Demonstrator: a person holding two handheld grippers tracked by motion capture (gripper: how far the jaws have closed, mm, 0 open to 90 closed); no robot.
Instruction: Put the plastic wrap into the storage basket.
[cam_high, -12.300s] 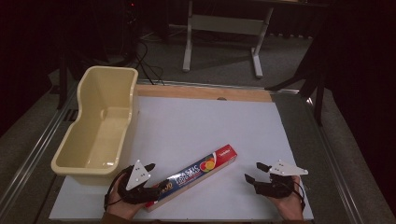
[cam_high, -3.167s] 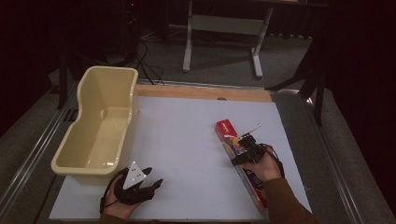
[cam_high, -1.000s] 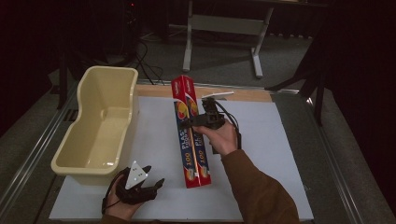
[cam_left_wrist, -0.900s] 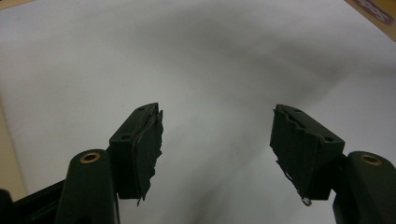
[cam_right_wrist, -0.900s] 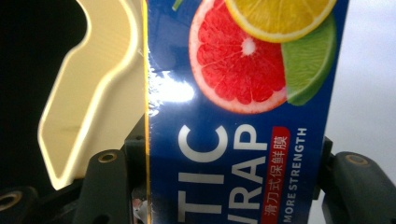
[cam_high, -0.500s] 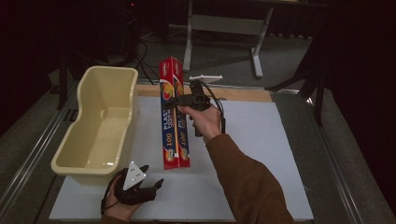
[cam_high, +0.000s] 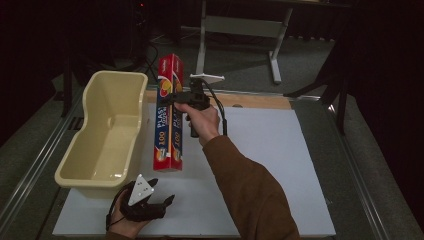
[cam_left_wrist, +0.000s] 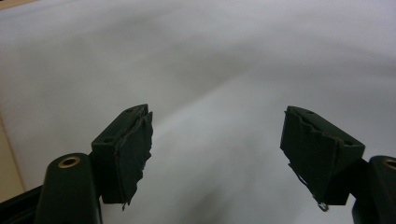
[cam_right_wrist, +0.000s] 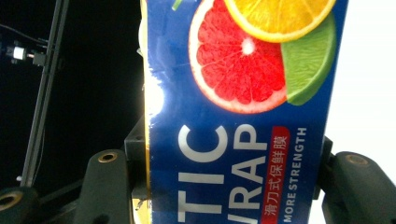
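A long red and blue plastic wrap box (cam_high: 169, 115) hangs above the table, lengthwise toward the far side, just right of the cream tub (cam_high: 80, 167). My right gripper (cam_high: 172, 98) is shut on its upper part; in the right gripper view the box (cam_right_wrist: 238, 116) with its citrus picture is clamped between both jaws. My left gripper (cam_high: 162, 202) rests at the table's near left corner. Its jaws have just been opening, and in the left gripper view it (cam_left_wrist: 217, 154) stands open over bare white table with nothing between the pads (cam_left_wrist: 135, 149).
The white table top (cam_high: 270, 150) has a wooden strip (cam_high: 255, 100) along its far edge. The tub is deep and has nothing in it. Metal rails run along both sides of the table, and a stand's legs (cam_high: 240, 30) rise behind it.
My right gripper has carried the plastic wrap box to the left and a little higher, toward the tub. The left hand has stayed in place.
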